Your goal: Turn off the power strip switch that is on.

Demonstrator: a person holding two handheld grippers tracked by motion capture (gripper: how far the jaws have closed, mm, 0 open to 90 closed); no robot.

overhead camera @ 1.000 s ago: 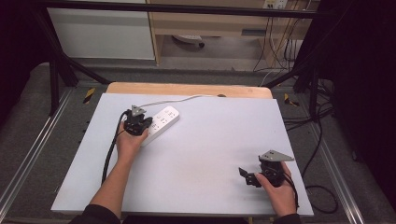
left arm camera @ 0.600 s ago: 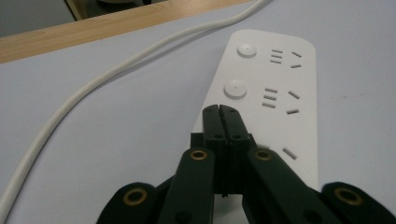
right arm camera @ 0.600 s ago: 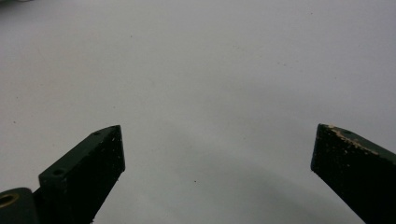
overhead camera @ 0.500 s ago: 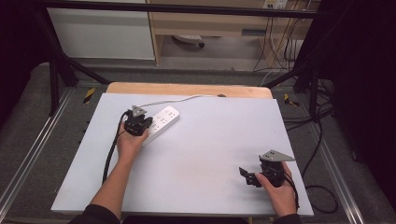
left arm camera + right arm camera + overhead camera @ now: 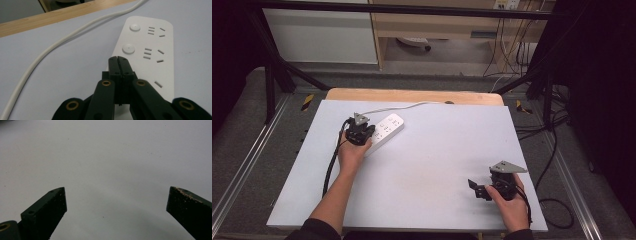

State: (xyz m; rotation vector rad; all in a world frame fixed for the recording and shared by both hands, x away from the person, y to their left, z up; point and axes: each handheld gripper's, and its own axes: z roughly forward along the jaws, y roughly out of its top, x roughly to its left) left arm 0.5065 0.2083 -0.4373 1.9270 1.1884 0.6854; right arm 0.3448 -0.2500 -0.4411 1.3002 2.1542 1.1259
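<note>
A white power strip (image 5: 385, 131) (image 5: 147, 57) lies at the back left of the pale table (image 5: 432, 155), its white cable (image 5: 407, 106) (image 5: 57, 45) running off toward the far edge. My left gripper (image 5: 362, 132) (image 5: 117, 58) is shut, with nothing between its fingers; its tips rest over the near end of the strip, close to a round button (image 5: 128, 49). My right gripper (image 5: 473, 187) (image 5: 115, 195) sits near the front right of the table, open wide above the bare surface, holding nothing.
A wooden board (image 5: 412, 95) edges the table's far side. Black frame bars (image 5: 272, 75) and metal rails (image 5: 242, 170) flank the table. Cables (image 5: 557, 200) trail on the floor at the right. A cabinet and shelf stand behind.
</note>
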